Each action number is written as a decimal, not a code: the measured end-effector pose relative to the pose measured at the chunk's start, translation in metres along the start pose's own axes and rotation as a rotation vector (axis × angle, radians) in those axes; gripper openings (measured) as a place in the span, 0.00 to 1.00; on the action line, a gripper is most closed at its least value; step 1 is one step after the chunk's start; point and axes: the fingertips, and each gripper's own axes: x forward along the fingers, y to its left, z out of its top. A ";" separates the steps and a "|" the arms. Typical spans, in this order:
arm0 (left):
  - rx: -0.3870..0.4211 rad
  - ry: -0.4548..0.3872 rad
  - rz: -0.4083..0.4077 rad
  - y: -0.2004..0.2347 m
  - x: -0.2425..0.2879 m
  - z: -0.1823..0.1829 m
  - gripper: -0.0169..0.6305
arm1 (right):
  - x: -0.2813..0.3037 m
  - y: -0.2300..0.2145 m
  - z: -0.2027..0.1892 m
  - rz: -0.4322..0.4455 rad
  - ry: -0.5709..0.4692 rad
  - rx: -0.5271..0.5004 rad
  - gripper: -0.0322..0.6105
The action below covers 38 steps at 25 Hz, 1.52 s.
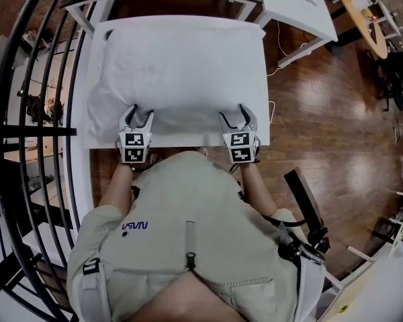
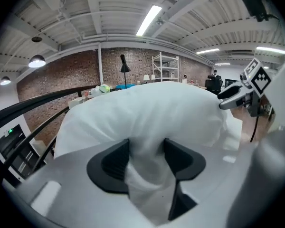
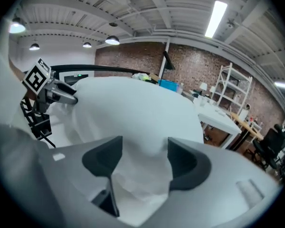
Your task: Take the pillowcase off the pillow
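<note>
Nearest the person, the left gripper (image 1: 137, 115) and right gripper (image 1: 236, 115) sat at the near long edge of the pillow (image 1: 181, 66), well apart, one toward each end. Each had its jaws spread wide, with a bunched fold of the white pillowcase (image 2: 147, 127) between them, not pinched. Beyond, the pillow lay flat in its case, covering most of the white table (image 1: 181, 139).

The left tool (image 2: 147, 152) straddles bunched pillowcase (image 2: 147, 109), jaws apart
</note>
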 end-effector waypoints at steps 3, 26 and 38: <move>-0.003 0.007 -0.026 0.000 0.001 0.004 0.30 | 0.012 -0.001 -0.004 -0.005 0.031 -0.034 0.50; -0.043 -0.407 -0.009 0.004 -0.131 0.200 0.04 | -0.114 -0.031 0.152 0.128 -0.280 -0.060 0.07; -0.005 -0.483 0.033 0.015 -0.131 0.210 0.23 | -0.073 -0.055 0.175 0.086 -0.147 0.036 0.07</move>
